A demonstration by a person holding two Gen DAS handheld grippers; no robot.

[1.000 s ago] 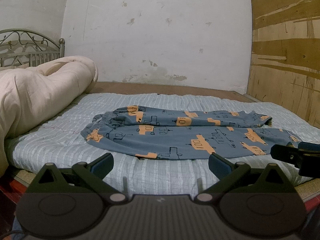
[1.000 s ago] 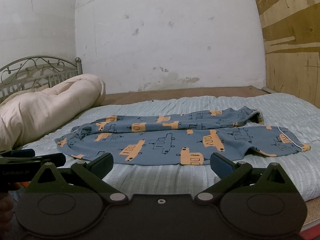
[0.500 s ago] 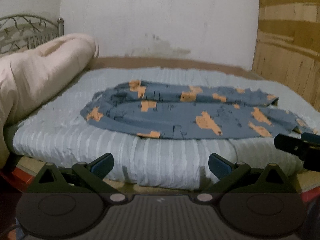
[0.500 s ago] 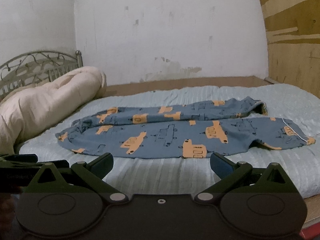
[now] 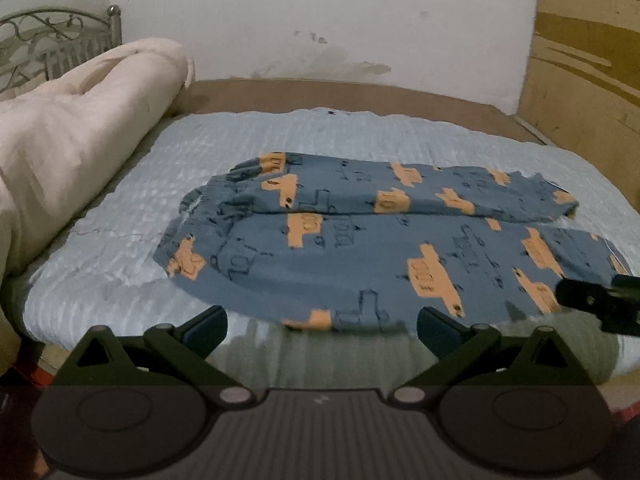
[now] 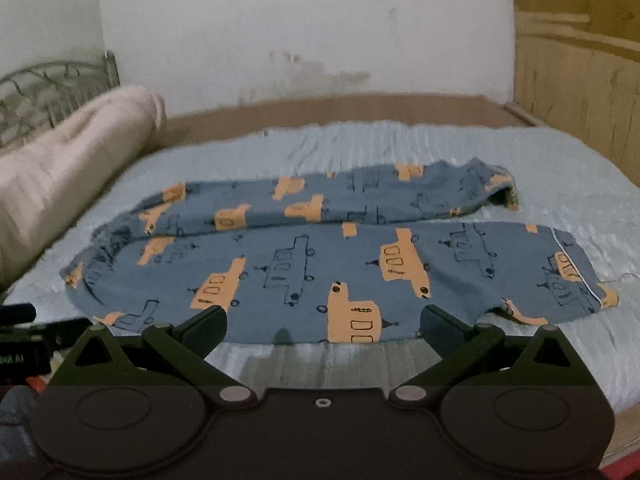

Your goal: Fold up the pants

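Blue pants (image 5: 360, 240) with orange vehicle prints lie flat on the pale blue bed cover (image 5: 120, 280), waist to the left, both legs stretched to the right. In the right wrist view the same pants (image 6: 320, 256) fill the middle, leg cuffs at the right. My left gripper (image 5: 322, 326) is open, just above the pants' near edge, nothing between its fingers. My right gripper (image 6: 324, 324) is open too, over the near hem of the front leg. Its tip (image 5: 596, 304) shows at the left wrist view's right edge.
A rolled cream duvet (image 5: 68, 140) lies along the left side of the bed, before a metal headboard (image 5: 56, 36). White wall behind, wooden panel (image 5: 584, 60) at the right. The bed's near edge is just below both grippers.
Both grippers have risen and moved in toward the bed, so the pants look larger and are seen more from above. Both stay open; the pants have not moved.
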